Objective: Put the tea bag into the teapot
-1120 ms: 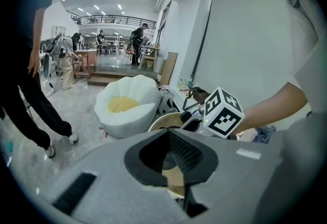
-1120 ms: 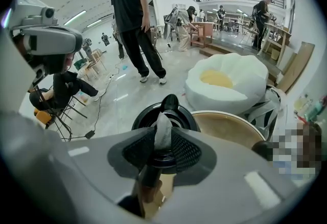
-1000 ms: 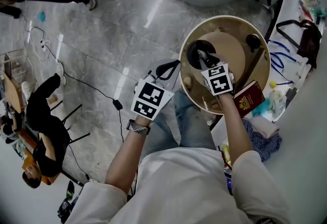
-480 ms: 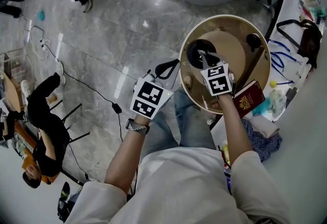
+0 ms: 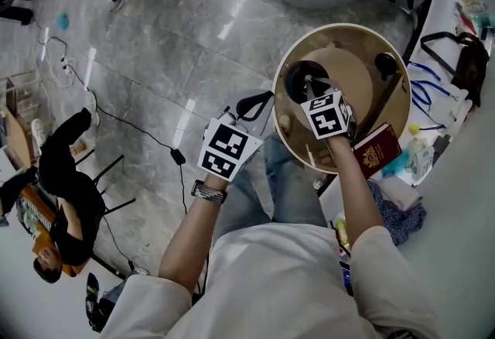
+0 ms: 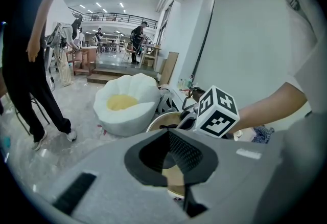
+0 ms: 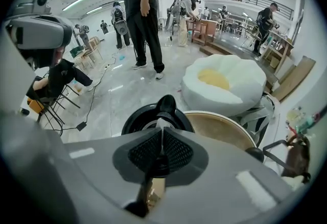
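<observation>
Right gripper's (image 5: 311,87) earlier-wide jaws are closing on forward-pointing tea bag (image 7: 161,125).

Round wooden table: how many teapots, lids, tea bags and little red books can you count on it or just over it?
Black round teapot: 1
Small black round lid: 1
White paper tea bag: 1
Red booklet with a gold crest: 1
Total: 4

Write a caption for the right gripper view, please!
Right gripper, jaws closing on a white tea bag, over the black teapot on the round table.
</observation>
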A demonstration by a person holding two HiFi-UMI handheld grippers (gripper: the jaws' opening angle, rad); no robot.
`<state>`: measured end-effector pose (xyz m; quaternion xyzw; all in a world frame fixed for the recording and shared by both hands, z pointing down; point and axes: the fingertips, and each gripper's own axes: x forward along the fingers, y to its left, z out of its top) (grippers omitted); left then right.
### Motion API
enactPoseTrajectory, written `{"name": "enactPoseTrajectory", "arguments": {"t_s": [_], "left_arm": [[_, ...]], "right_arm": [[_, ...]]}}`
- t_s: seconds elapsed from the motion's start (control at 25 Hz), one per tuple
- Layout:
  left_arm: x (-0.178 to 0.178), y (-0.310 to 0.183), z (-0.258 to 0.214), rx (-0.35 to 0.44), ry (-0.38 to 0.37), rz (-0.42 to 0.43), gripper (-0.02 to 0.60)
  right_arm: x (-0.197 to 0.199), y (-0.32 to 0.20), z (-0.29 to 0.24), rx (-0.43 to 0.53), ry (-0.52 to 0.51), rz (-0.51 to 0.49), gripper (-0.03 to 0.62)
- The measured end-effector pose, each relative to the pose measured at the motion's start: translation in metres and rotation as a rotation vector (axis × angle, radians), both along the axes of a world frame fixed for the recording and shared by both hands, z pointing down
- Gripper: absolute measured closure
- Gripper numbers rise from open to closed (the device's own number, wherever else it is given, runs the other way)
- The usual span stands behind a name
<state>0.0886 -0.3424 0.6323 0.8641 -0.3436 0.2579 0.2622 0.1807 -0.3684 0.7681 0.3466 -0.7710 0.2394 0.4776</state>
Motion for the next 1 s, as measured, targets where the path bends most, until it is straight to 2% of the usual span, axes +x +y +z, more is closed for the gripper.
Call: {"name": "enactPoseTrajectory", "arguments": {"t_s": [0.4, 0.64, 1.0], "left_arm": [[-0.003, 0.002, 0.005, -0.026, 0.030, -0.013, 0.578], [-0.007, 0.003, 0.006, -0.032, 0.028, -0.017, 0.578], [-0.012, 0.005, 0.007, -0.028, 0.032, -0.022, 0.578]], "right_arm": [[-0.004, 0.007, 0.009, 0.013, 0.109, -0.146, 0.572], [-0.009, 0.008, 0.009, -0.028, 0.079, -0.126, 0.520], [-0.008, 0.008, 0.002, -0.019, 0.029, -0.086, 0.477]]}}
